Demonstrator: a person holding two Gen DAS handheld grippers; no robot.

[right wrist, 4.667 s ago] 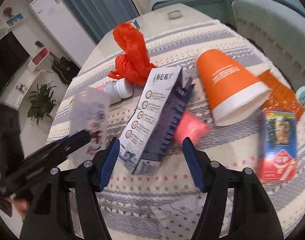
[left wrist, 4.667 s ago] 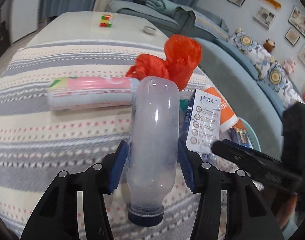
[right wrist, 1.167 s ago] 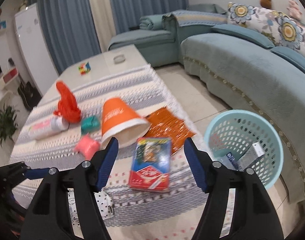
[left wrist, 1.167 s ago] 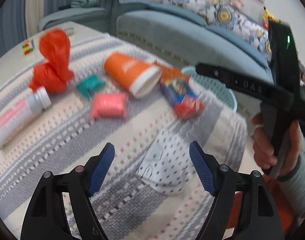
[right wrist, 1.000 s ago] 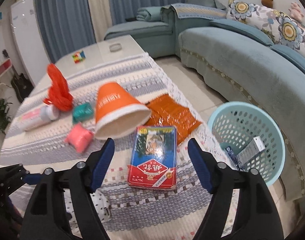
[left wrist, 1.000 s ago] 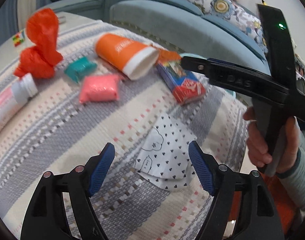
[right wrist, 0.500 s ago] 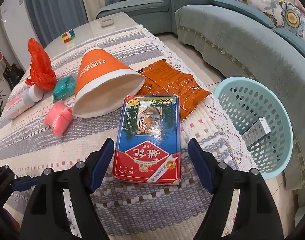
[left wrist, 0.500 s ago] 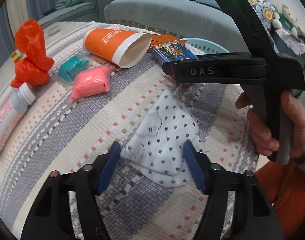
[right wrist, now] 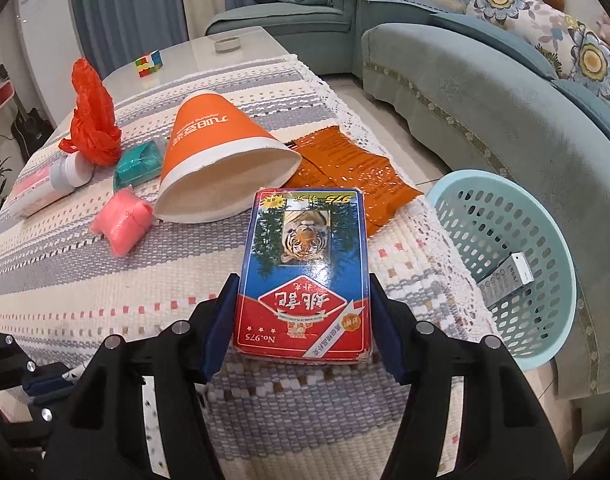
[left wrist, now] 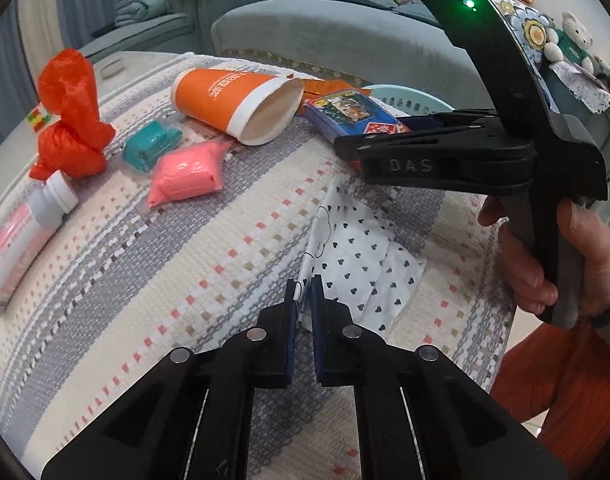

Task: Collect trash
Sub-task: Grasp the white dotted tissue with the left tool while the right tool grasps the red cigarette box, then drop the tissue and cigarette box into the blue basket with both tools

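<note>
Trash is partly collected: one carton [right wrist: 505, 280] lies in the basket [right wrist: 553, 248], the left gripper [left wrist: 303, 300] pinches the dotted wrapper [left wrist: 361, 256], the right gripper [right wrist: 303, 312] clasps the tiger box [right wrist: 305, 264], and the cup [right wrist: 221, 160] and packets remain.

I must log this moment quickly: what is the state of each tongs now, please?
Left tongs: closed on the heart-print paper.
Right tongs: closed on the sides of the tiger card box, box on the tablecloth.

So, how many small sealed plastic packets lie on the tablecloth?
2. The teal packet lies between the red plastic bag and the orange paper cup; the pink packet lies nearer, by the cup's rim.
</note>
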